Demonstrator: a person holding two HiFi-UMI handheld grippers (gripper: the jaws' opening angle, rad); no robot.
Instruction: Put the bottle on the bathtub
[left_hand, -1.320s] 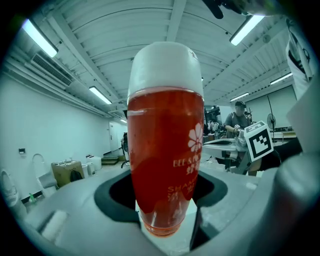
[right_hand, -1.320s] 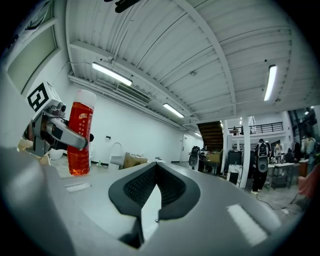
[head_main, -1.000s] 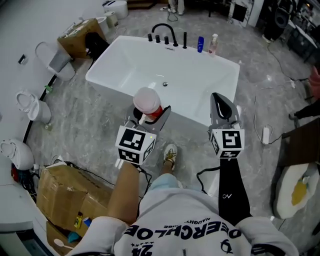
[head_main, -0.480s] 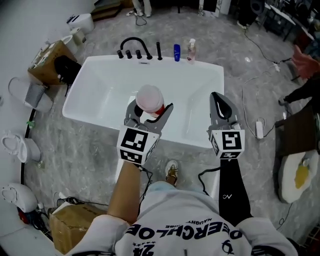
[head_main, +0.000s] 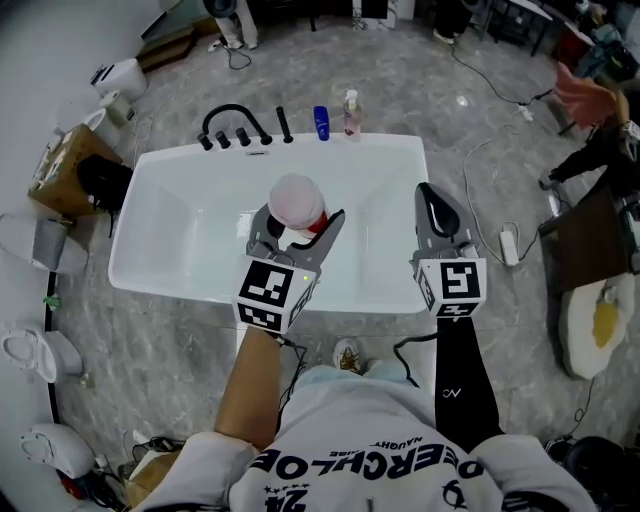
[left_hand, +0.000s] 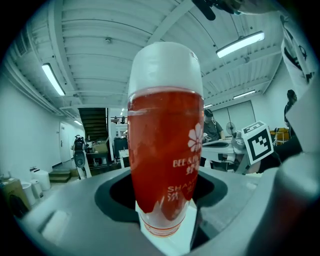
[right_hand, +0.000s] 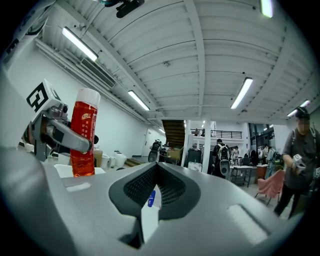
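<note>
My left gripper is shut on a red shampoo bottle with a white cap, held upright over the white bathtub. The left gripper view shows the red bottle standing between the jaws and filling the middle. My right gripper is shut with nothing in it and hovers over the tub's right end. In the right gripper view its jaws meet, and the bottle stands at the left in the other gripper.
On the tub's far rim stand a black tap set, a blue bottle and a clear pink bottle. A cardboard box and toilets lie left. A power strip and cables lie right on the floor.
The view has shifted forward, so the tub now lies right under both grippers. The left gripper still holds the bottle; the right one stays shut beside it.
</note>
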